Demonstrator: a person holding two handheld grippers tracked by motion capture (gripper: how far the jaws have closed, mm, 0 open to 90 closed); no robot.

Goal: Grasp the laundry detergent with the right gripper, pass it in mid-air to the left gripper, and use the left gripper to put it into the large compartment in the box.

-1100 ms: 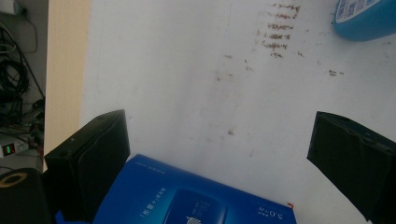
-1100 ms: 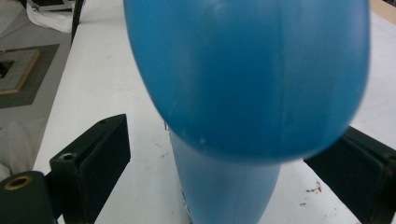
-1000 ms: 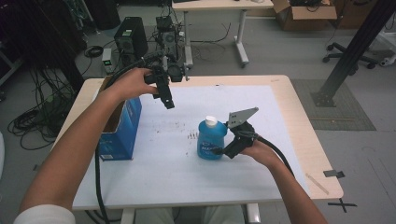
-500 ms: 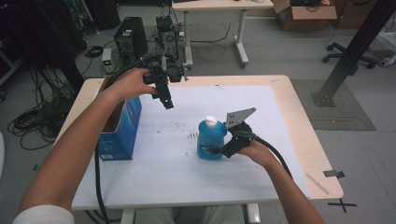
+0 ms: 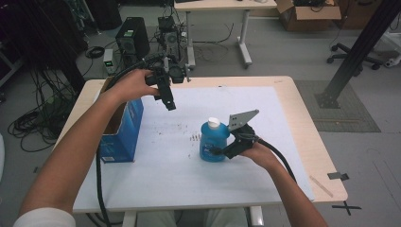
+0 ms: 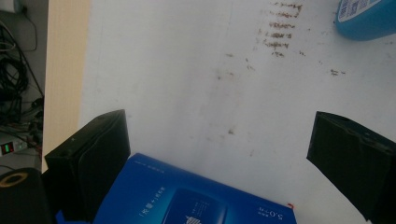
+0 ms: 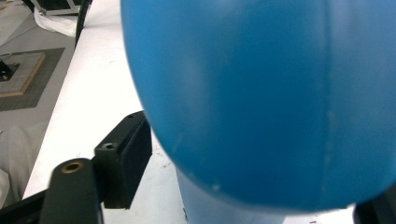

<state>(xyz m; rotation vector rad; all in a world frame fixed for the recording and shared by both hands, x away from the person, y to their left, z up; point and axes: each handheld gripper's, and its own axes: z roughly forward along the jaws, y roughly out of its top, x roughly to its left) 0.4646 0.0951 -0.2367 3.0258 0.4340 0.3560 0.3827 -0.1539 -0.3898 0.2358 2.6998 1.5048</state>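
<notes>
My right tongs (image 5: 218, 151) had just been closing around the blue bottle (image 5: 212, 142), which stood upright near the middle of the white counter (image 5: 283, 142); in the right gripper view the left pad (image 7: 125, 158) met its rounded side, though I cannot tell if the grip was firm. My left tongs (image 5: 169, 104) hung wide and empty above the counter, beside the open blue box (image 5: 120, 130) at the left

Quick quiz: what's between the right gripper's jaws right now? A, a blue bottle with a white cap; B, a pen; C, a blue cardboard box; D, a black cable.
A: the right gripper has its jaws around the blue bottle standing on the white table.
</notes>
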